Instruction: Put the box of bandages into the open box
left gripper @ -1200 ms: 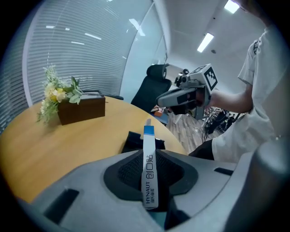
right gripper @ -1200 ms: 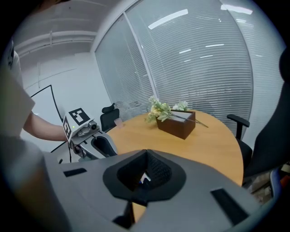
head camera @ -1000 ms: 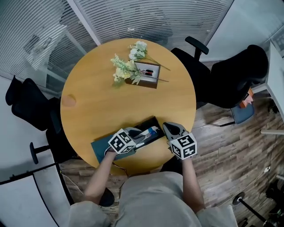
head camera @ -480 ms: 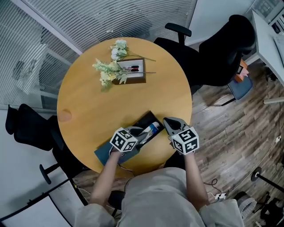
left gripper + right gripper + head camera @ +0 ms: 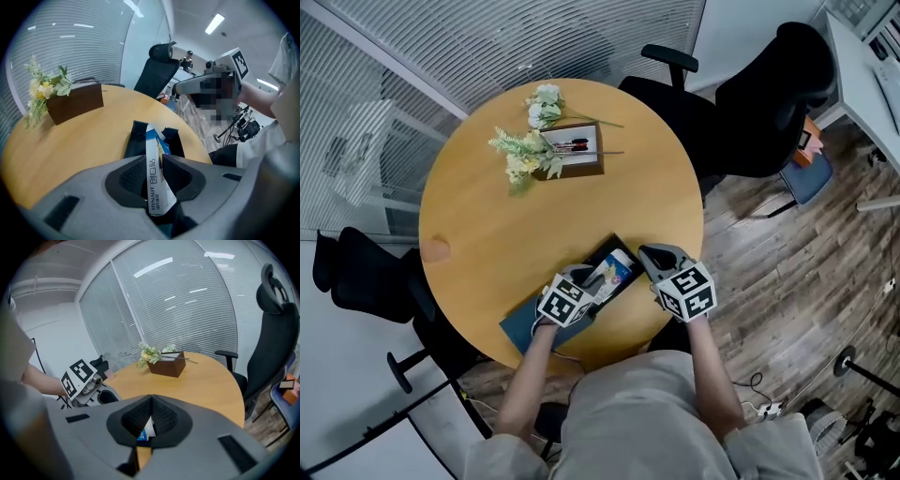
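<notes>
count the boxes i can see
3: bandage box in the left gripper, open black box beneath it, brown box with flowers at the table's far side. More may be hidden.

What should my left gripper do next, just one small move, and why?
Probably ease the left gripper down and slightly forward: its jaws are shut on the box of bandages, held on edge and not yet inside the open box, which lies just ahead and below.

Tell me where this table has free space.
Free: the wide middle of the round wooden table, between the brown flower box and the black open box. Crowded: the near edge, by the left gripper and right gripper.
</notes>
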Tool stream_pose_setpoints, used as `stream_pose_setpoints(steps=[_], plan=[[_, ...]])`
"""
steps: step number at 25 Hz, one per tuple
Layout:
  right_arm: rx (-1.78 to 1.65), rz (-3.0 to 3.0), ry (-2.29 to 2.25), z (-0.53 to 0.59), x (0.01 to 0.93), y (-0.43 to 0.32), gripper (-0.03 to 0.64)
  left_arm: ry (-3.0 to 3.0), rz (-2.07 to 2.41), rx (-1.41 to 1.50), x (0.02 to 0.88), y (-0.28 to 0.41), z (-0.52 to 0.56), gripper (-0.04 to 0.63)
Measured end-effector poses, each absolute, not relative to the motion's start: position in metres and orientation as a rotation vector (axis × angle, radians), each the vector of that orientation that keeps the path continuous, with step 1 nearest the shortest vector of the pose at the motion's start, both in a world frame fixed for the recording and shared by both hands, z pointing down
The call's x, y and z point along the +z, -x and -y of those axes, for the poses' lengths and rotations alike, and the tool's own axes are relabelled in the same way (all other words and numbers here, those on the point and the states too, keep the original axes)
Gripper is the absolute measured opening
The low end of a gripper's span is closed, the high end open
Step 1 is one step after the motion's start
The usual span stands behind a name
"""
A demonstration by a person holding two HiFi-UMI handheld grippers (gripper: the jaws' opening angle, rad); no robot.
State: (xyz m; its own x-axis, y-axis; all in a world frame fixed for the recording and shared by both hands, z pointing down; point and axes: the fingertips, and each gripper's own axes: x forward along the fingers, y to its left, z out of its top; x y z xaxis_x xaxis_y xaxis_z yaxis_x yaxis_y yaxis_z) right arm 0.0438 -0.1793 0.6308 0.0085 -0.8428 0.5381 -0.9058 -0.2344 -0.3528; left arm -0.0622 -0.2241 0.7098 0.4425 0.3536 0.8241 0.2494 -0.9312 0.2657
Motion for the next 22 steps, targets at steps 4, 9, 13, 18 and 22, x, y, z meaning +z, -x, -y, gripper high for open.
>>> stream_pose_setpoints(steps=[4, 9, 13, 18, 22], plan=[[1.038, 1.895, -2.143, 0.182, 0.632, -0.042, -0.002, -2.581, -0.496, 1.518, 0.713, 0.062, 0.229, 0.100], [1.049, 1.895, -2.127, 0.179, 0.635, -0.039, -0.002, -2.586, -0.514, 1.560, 0.716, 0.061, 0.226, 0.101], [1.061, 1.894, -2.125, 0.174, 0.636, -0.038, -0.002, -2.619, -0.540, 1.582, 0.720, 0.058, 0.223, 0.101], [1.070, 1.890, -2.126, 0.166, 0.637, -0.036, -0.002, -2.633, -0.491, 1.578, 0.718, 0.054, 0.229, 0.104], [1.074, 1.900, -2.104, 0.165, 0.638, -0.036, -0.002, -2.628, -0.445, 1.551, 0.711, 0.054, 0.231, 0.104]])
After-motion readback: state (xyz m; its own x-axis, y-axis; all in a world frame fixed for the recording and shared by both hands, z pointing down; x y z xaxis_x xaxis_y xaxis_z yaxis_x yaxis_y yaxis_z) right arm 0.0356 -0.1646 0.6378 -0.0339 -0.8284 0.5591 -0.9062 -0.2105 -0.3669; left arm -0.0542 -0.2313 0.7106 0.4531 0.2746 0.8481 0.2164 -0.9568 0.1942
